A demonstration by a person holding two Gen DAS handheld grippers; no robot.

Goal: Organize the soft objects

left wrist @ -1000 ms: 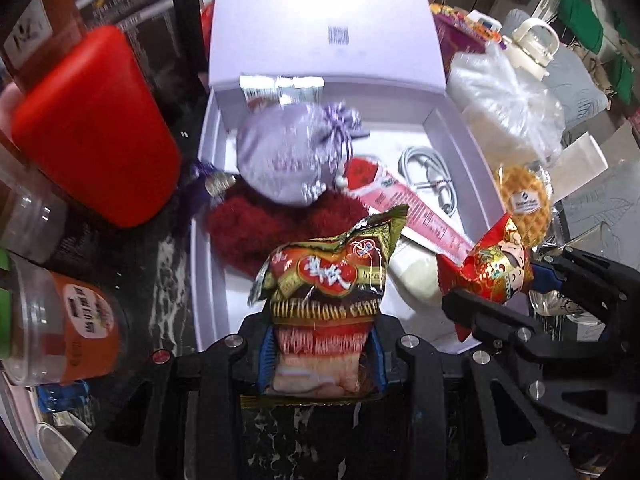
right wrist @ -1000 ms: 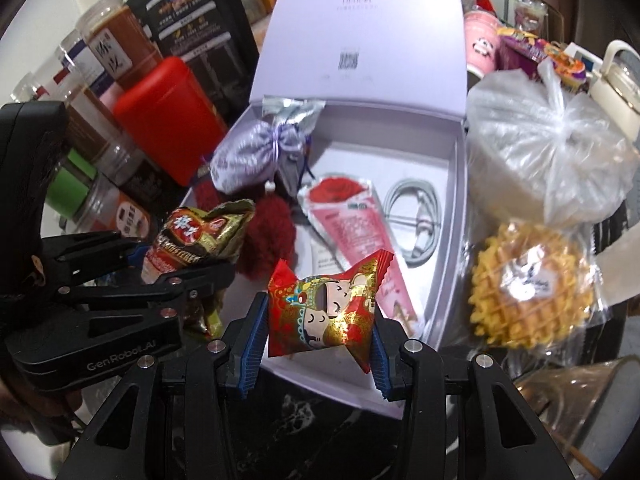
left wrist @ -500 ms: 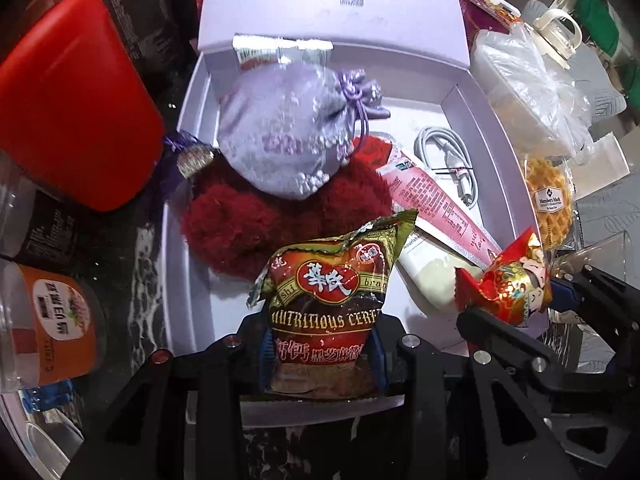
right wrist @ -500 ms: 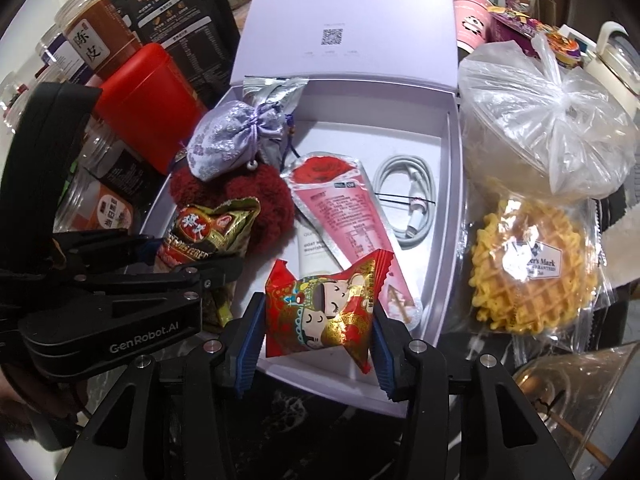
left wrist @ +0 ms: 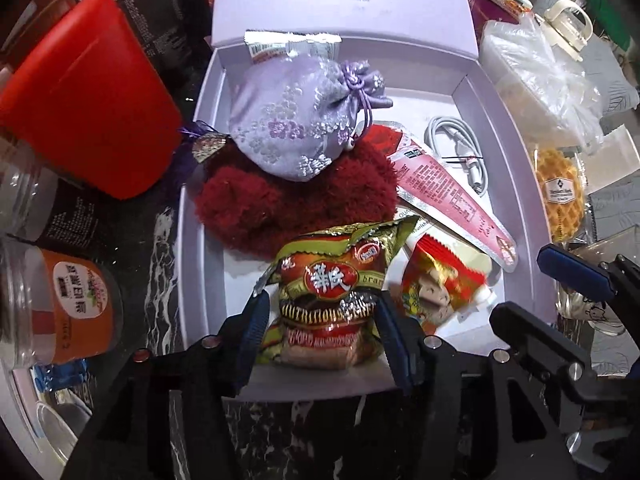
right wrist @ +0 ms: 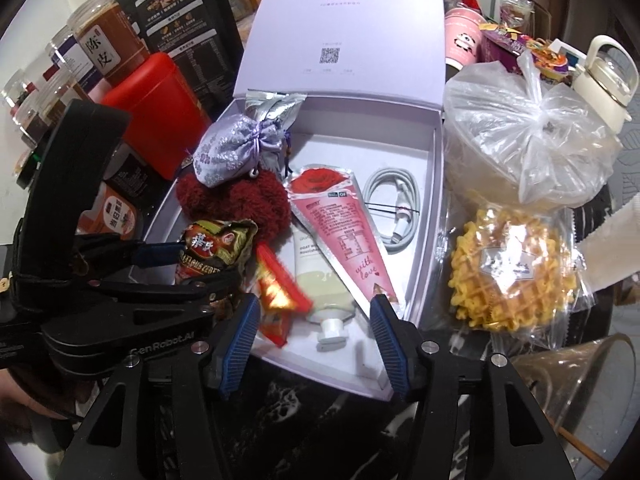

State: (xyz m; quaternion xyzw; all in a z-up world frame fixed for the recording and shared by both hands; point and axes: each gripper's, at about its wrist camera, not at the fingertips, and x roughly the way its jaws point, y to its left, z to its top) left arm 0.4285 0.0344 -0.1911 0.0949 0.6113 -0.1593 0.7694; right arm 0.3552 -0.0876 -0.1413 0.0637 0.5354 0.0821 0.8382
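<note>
An open lilac box [left wrist: 516, 184] [right wrist: 424, 216] holds a lilac drawstring pouch [left wrist: 296, 120] [right wrist: 232, 148], a red fluffy item [left wrist: 280, 200] [right wrist: 236, 200], a pink rose sachet [left wrist: 448, 196] [right wrist: 340, 224], a white cable [right wrist: 394, 204] and a cream tube [right wrist: 324, 284]. My left gripper [left wrist: 320, 328] is over the box's near edge with its jaws wide; the green-gold cereal packet [left wrist: 332, 292] [right wrist: 212, 248] sits between them. My right gripper [right wrist: 316, 344] is open; the red-gold candy packet [right wrist: 280, 292] [left wrist: 436, 288] lies blurred in the box just ahead of it.
A red canister [left wrist: 84, 96] [right wrist: 156, 112] and labelled jars [left wrist: 68, 300] stand left of the box. A knotted plastic bag [right wrist: 528, 132], a wrapped waffle [right wrist: 516, 272] and a white bottle [right wrist: 604, 76] crowd the right side. The box lid [right wrist: 340, 28] stands upright behind.
My right gripper has opened and the red-gold candy packet has dropped into the box. My left gripper's jaws have spread apart around the cereal packet, which now sits lower over the box's near edge.
</note>
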